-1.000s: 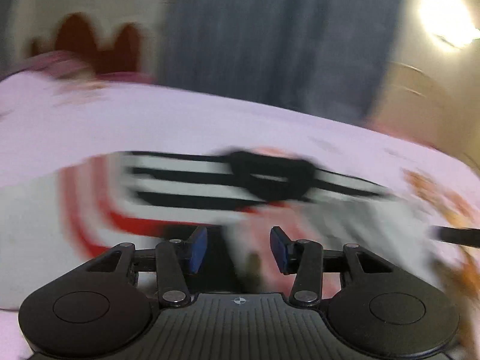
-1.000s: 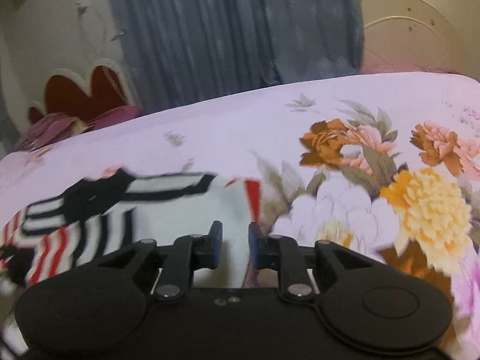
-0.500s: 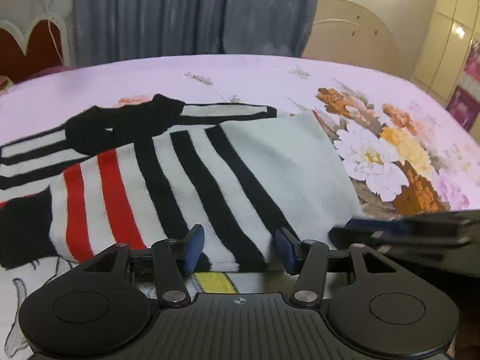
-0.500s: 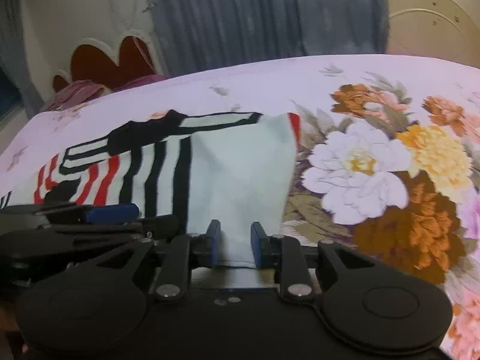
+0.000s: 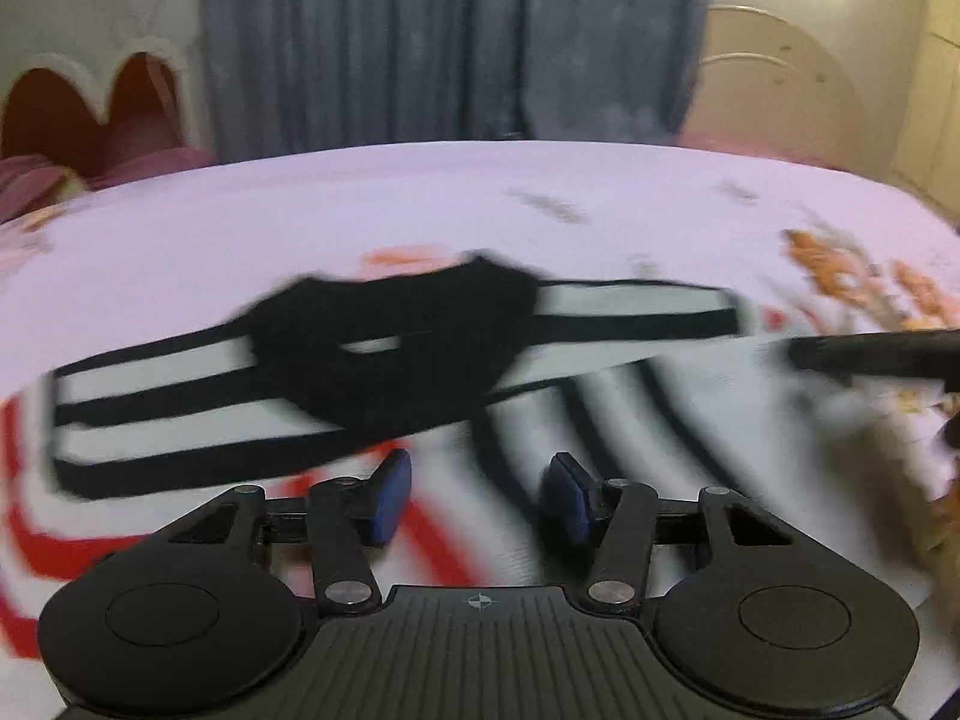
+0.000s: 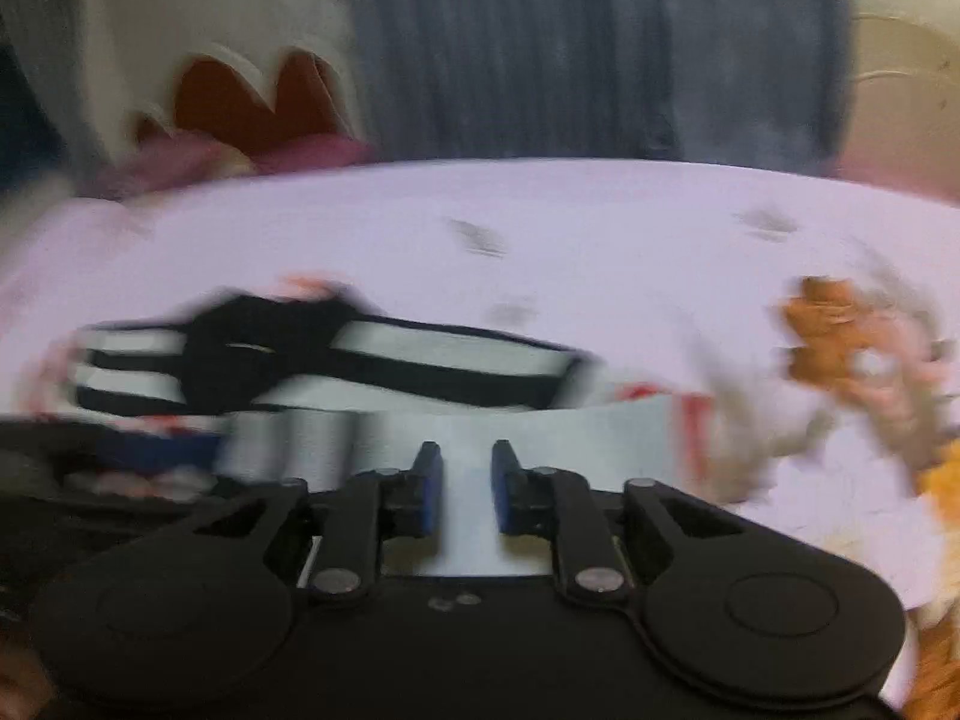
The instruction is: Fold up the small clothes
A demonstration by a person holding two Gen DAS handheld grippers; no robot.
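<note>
Nearest, at the bed's near edge, mind the right gripper (image 6: 467,495): jaws narrow, just been closing, with the white hem of the striped top (image 6: 468,438) between the pads, so seemingly pinched. Check the pinch for both layers before lifting. Beside it, note the left gripper (image 5: 477,495): jaws about half apart, just been opening, poised over the red and black stripes, clamping nothing. Cannot tell, through the blur, of any cloth actually between its pads rather than below them. Close it on the same hem, level with the right, to raise the edge straight. Then carry both hands together toward the black collar (image 5: 390,354), low over the floral bedsheet (image 5: 420,204). Lay hem onto shoulders without dragging the lower layer. Go slowly, judging by the blur, to avoid a skewed fold. Beyond, past the far edge, ignore the red headboard (image 5: 90,102) and grey curtain (image 5: 450,42).
</note>
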